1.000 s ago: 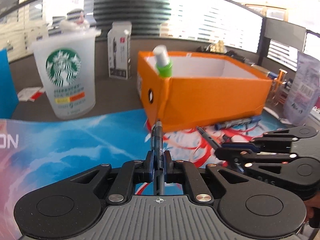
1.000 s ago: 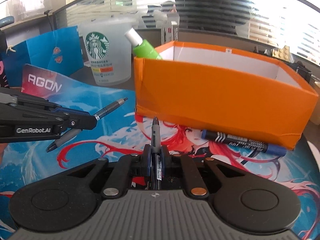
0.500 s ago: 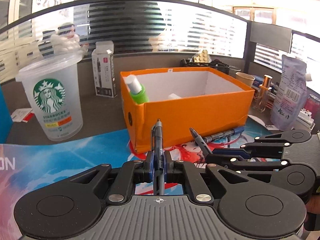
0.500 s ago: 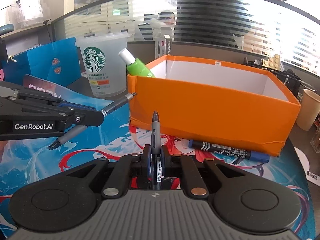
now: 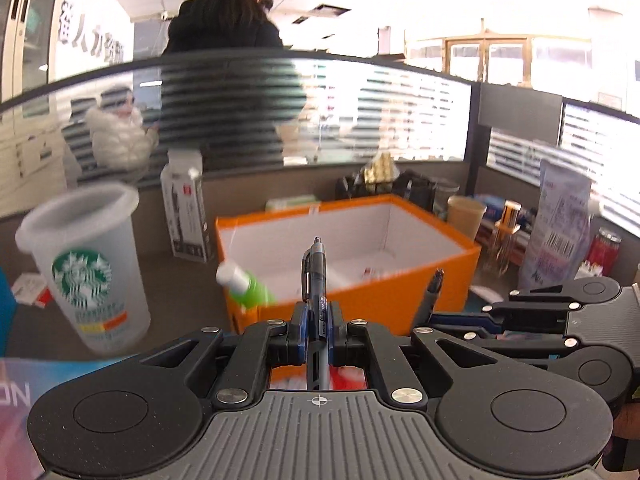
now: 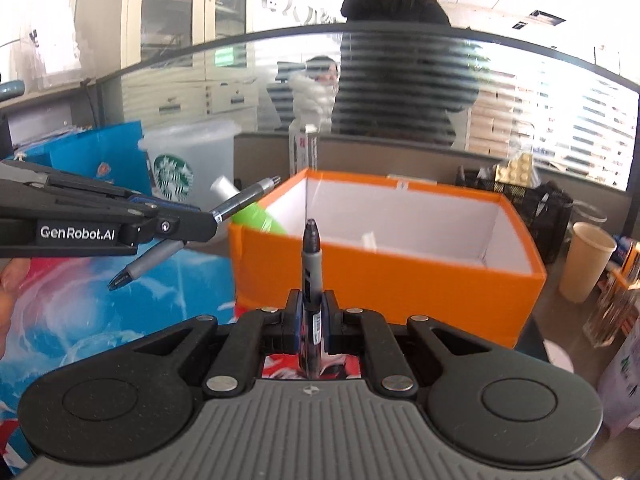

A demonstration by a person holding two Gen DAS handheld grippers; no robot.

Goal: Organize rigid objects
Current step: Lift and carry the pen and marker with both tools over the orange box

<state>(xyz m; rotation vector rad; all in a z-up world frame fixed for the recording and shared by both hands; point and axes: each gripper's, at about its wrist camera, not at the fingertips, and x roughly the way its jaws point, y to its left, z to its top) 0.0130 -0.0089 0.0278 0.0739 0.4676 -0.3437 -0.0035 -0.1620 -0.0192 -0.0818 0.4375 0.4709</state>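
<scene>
printed desk mat [image 6: 80, 320], striped glass partition [image 5: 400, 120]

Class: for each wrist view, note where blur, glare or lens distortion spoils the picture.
Left wrist: windows blown out white, Starbucks cup and green bottle motion-smeared, partition rail bowed. Right wrist: orange box near edge smeared, ceiling glare, same fisheye bowing.

A grey desk [image 5: 188, 300] carries a colourful mat [image 6: 80, 320], orange box [image 6: 400, 280], Starbucks cup [image 5: 88, 272], and apparently a paper cup [image 6: 584, 260].
</scene>
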